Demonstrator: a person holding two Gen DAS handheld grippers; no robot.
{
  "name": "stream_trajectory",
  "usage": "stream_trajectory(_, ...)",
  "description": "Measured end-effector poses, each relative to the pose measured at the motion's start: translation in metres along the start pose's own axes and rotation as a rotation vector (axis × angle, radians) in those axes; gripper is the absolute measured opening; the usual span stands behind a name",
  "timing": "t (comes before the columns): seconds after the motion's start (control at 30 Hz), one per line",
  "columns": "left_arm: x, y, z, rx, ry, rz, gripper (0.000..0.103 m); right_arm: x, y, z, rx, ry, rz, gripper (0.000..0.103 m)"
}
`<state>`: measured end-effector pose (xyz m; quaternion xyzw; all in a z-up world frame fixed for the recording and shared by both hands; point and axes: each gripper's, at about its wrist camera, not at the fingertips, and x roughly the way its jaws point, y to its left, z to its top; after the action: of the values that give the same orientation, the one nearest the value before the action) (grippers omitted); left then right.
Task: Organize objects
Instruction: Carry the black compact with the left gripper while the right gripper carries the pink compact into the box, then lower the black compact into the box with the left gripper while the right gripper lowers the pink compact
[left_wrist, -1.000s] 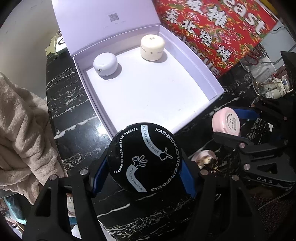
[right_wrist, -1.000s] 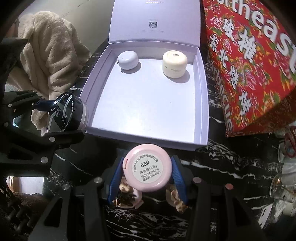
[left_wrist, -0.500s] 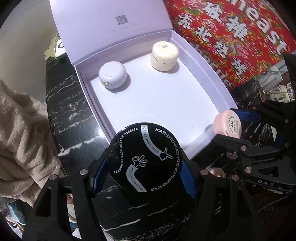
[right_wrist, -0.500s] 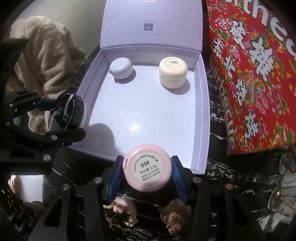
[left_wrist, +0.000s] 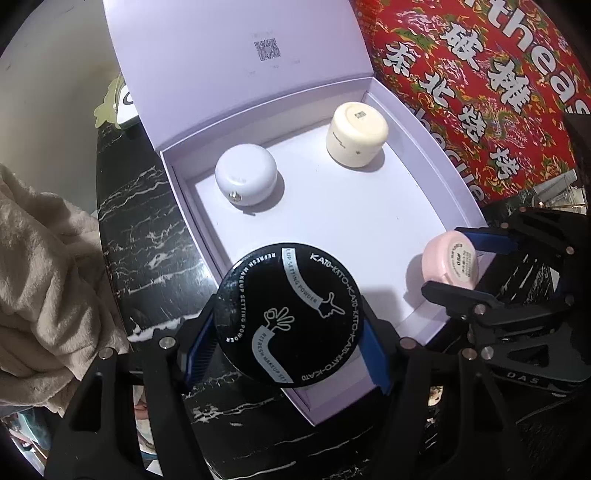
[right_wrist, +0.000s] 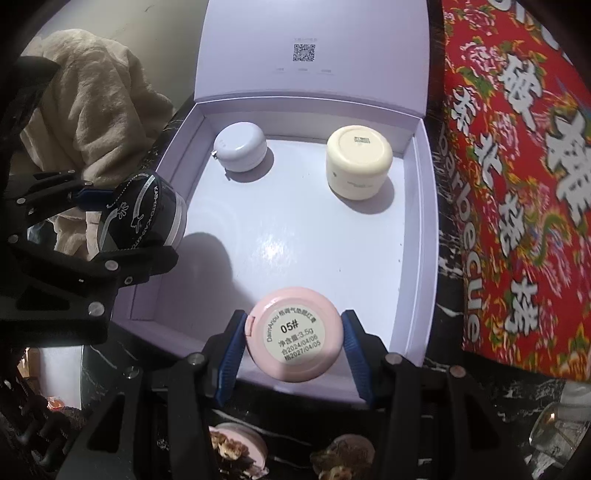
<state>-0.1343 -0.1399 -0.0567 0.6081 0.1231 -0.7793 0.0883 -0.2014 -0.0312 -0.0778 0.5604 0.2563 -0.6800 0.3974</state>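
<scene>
My left gripper (left_wrist: 288, 347) is shut on a round black setting-powder jar (left_wrist: 288, 314) and holds it over the near left corner of the open lilac box (left_wrist: 184, 206). My right gripper (right_wrist: 293, 347) is shut on a pink round compact (right_wrist: 295, 334) and holds it above the near edge of the box (right_wrist: 417, 236). Inside the box at the far end sit a pale lilac round case (left_wrist: 245, 179) (right_wrist: 240, 151) and a cream jar (left_wrist: 356, 133) (right_wrist: 358, 166). Each gripper shows in the other's view: the right gripper (left_wrist: 454, 271) and the left gripper (right_wrist: 122, 229).
The box lid (left_wrist: 240, 66) stands upright at the back. A red printed bag (right_wrist: 517, 166) stands right of the box. A beige fleece cloth (left_wrist: 40, 280) lies left on the black marble table (left_wrist: 140, 229). Small decorated trinkets (right_wrist: 236, 448) lie below my right gripper; glassware (right_wrist: 557, 432) at the right.
Both grippers have moved forward with their loads, from over the table in front of the box to over the box's near edge.
</scene>
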Motion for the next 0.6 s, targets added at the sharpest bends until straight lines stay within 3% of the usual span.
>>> stream_trajectory(0.6,0.001,0.011,0.04,-0.03,-0.066,-0.029,0.067,0.019,-0.017,0.031,0.011,-0.013,0.016,0.052)
